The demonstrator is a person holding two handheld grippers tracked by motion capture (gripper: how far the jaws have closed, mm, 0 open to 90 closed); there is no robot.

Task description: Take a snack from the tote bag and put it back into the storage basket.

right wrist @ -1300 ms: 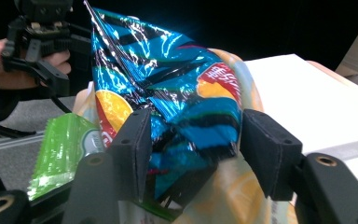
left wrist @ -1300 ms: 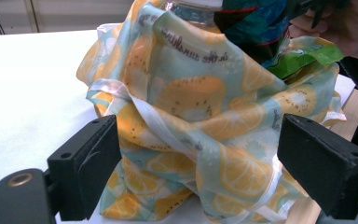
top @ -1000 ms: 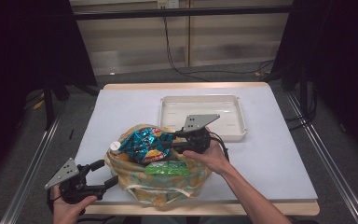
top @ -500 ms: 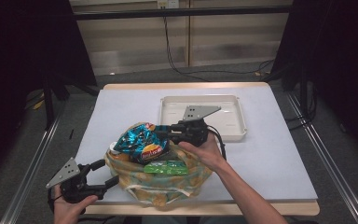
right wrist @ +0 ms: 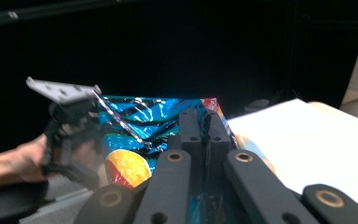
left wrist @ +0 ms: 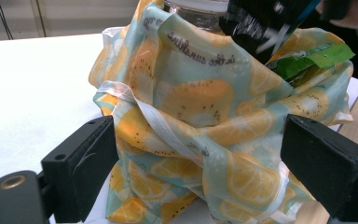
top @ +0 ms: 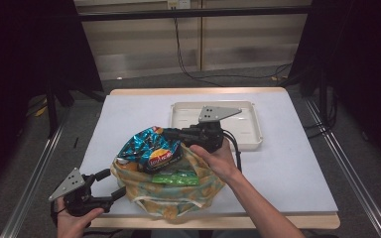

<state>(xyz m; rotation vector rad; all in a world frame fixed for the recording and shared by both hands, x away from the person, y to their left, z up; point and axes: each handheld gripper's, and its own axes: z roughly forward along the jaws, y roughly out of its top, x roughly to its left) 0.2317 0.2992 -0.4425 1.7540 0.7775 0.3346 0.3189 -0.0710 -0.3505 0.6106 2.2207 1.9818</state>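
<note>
A blue foil chip bag (top: 151, 151) hangs just above an orange-print fabric bag (top: 178, 196) near the table's front edge. My right gripper (top: 171, 134) is shut on the chip bag's right edge; its jaws have just been closing on the foil. In the right gripper view the chip bag (right wrist: 140, 121) is pinched between the jaws (right wrist: 205, 116). A green packet (top: 176, 177) lies in the bag's mouth. My left gripper (top: 110, 182) stands open at the fabric bag's left corner. The bunched fabric (left wrist: 191, 107) sits between its wide jaws (left wrist: 200, 172).
A white tray (top: 248, 139) stands on the white table (top: 287, 168), behind and right of the right gripper. A clear bottle's top (left wrist: 196, 7) pokes out of the fabric bag. The table's wooden front edge runs just beneath the bag.
My right gripper has risen with the chip bag, which now stands higher above the fabric bag. The left gripper has stayed where it was.
</note>
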